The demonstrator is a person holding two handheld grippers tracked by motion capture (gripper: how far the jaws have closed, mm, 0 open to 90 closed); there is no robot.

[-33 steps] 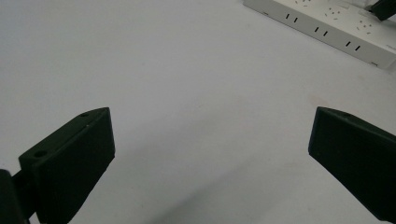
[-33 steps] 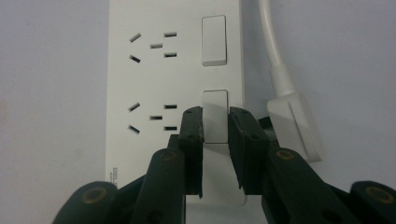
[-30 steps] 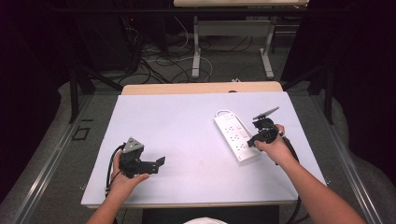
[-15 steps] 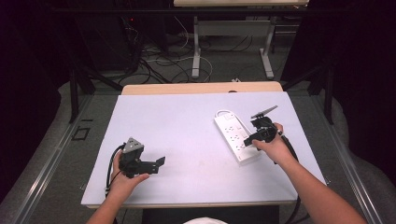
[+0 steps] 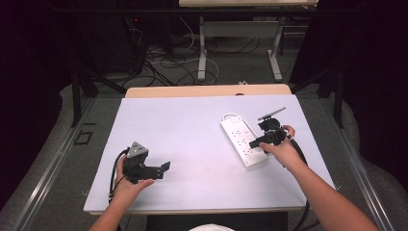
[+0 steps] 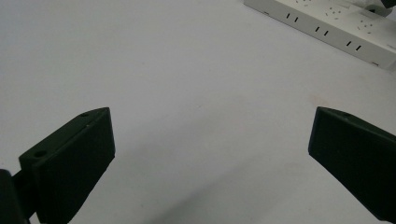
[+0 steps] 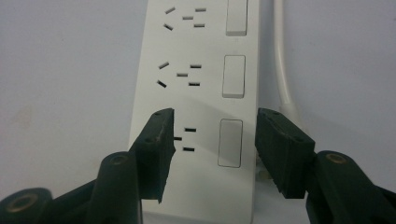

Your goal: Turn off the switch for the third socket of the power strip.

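A white power strip point(image 5: 243, 141) is lying flat on the pale table point(image 5: 192, 125), toward its right side, and everything else is placed around it.

The right gripper point(image 7: 212, 140) is hovering directly over the near end of the power strip, its jaws standing partly apart and straddling part of the strip's width. In the right gripper view one jaw is sitting over the socket slots and the other is sitting at the strip's edge beside the white cord point(image 7: 283, 65); a rocker switch point(image 7: 230, 142) is lying between them. Whether the jaws are touching the strip's surface cannot be told. They are clasping nothing. In the high view the right hand point(image 5: 284, 150) is wrapping around this gripper just beside the strip's near right edge.

The left gripper point(image 6: 210, 154) is resting well apart from the power strip, toward the table's near left corner, held by the left hand point(image 5: 126, 185). Its jaws are spread wide, with bare table between them, gripping nothing. In the left gripper view the power strip is showing far off at the upper right.

No containers are on the table.
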